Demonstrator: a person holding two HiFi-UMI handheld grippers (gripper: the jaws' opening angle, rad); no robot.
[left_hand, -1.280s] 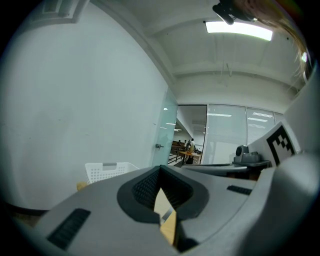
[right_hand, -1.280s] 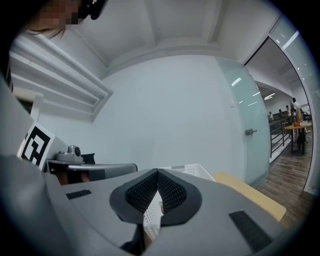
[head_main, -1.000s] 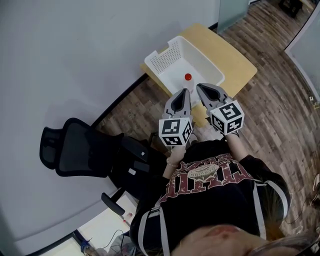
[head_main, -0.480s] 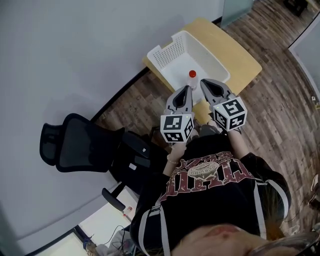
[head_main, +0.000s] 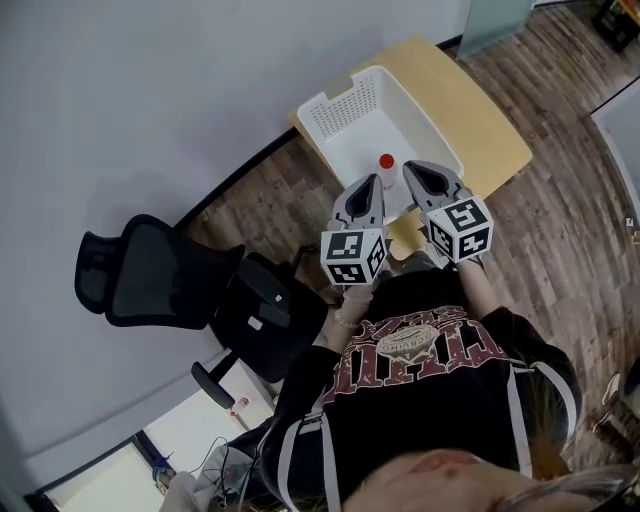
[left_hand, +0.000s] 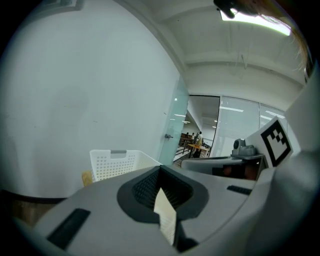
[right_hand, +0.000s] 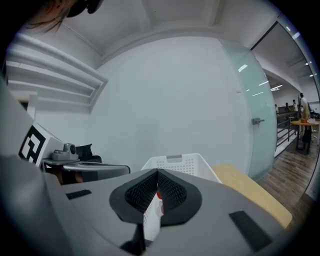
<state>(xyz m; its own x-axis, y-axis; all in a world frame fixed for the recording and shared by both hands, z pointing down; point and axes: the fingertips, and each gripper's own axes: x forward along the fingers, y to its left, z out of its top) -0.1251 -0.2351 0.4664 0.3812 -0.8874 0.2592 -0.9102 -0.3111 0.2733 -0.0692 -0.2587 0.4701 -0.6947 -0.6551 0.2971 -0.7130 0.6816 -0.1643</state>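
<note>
A person holds the left gripper (head_main: 367, 184) and right gripper (head_main: 411, 168) side by side, both closed and empty, aimed at a red-capped bottle (head_main: 386, 162) upright in a white basket (head_main: 335, 106).

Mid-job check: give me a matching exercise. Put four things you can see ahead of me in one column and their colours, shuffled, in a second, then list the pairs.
Things:
1. basket
2. bottle cap
3. office chair
4. table

Colours:
A. black
B. pale wood
C. white
D. red

Pairs: 1-C, 2-D, 3-A, 4-B
</note>
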